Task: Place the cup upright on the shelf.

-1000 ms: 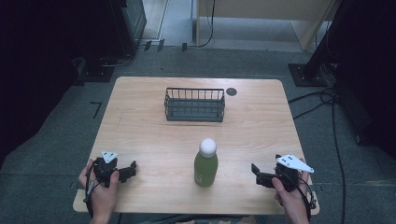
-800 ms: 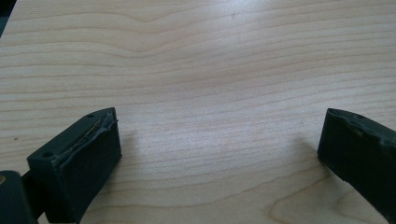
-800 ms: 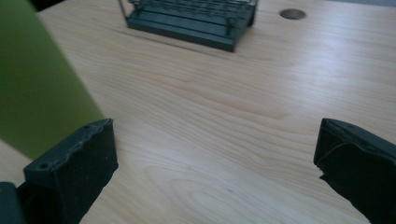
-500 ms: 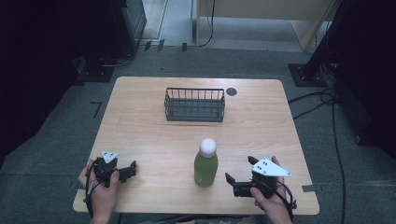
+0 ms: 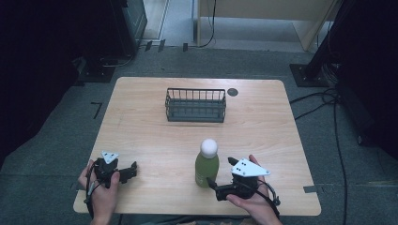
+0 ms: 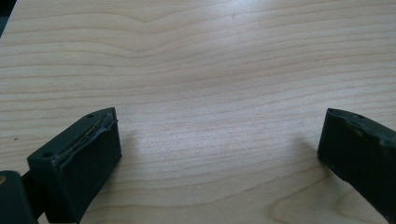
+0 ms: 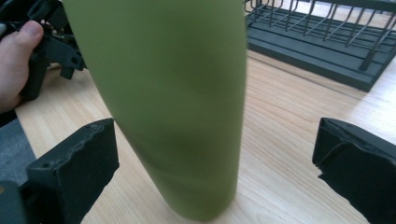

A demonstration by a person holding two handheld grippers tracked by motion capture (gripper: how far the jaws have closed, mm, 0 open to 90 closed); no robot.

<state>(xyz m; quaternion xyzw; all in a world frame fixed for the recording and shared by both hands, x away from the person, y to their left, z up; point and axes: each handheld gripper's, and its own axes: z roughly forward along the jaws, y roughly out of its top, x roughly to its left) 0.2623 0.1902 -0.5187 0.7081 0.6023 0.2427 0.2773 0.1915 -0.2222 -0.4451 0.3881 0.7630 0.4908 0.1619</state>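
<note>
A green bottle with a round white cap stands upright on the wooden table, near its front edge. My right gripper is open right beside it on the right, jaws pointing at its lower body. In the right gripper view the bottle rises between the two spread jaws, closer to the left one; I cannot tell whether it touches. My left gripper rests open at the front left of the table, and its own view has bare wood between its jaws.
A dark wire basket stands empty at the back middle of the table, also seen as the basket behind the bottle. A small dark round spot lies right of it. Cables and dark equipment bases surround the table on the floor.
My right gripper has moved left from the table's front right corner up to the bottle. The left gripper and the bottle have stayed put.
</note>
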